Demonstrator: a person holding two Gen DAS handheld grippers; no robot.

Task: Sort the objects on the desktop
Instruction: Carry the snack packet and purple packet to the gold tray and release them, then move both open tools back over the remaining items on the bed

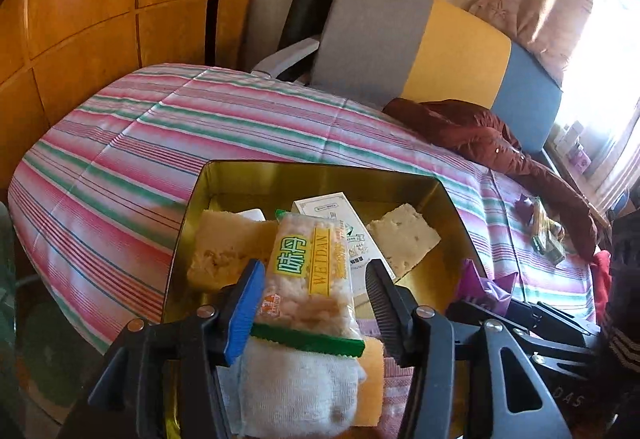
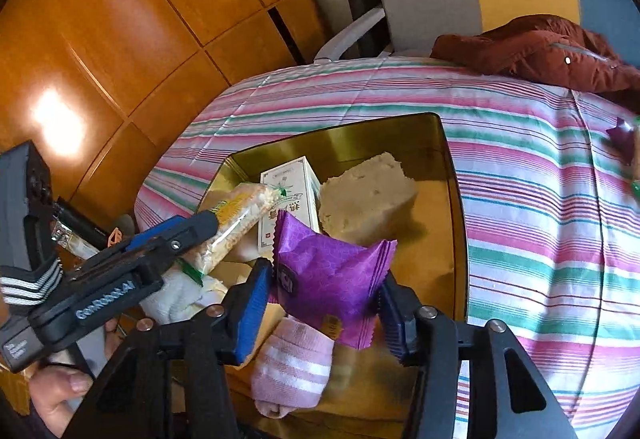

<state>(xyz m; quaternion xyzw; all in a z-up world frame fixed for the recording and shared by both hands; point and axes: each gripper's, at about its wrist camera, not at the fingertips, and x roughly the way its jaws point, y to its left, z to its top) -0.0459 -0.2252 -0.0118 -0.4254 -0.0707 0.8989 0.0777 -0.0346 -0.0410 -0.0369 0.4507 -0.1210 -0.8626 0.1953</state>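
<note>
A gold tin sits on the striped cloth and holds sponges, a white carton and socks. Between the jaws of my left gripper stands a clear rice-cracker packet with a yellow label, over the tin's near part. The blue pad touches the packet, while a gap shows on the black-pad side. My right gripper is shut on a purple snack packet above the tin. My left gripper also shows in the right wrist view, with the cracker packet.
A white sock and a pink sock lie in the tin's near end. More wrapped snacks lie on the cloth to the right. A dark red jacket and a grey-yellow-blue chair are behind the table.
</note>
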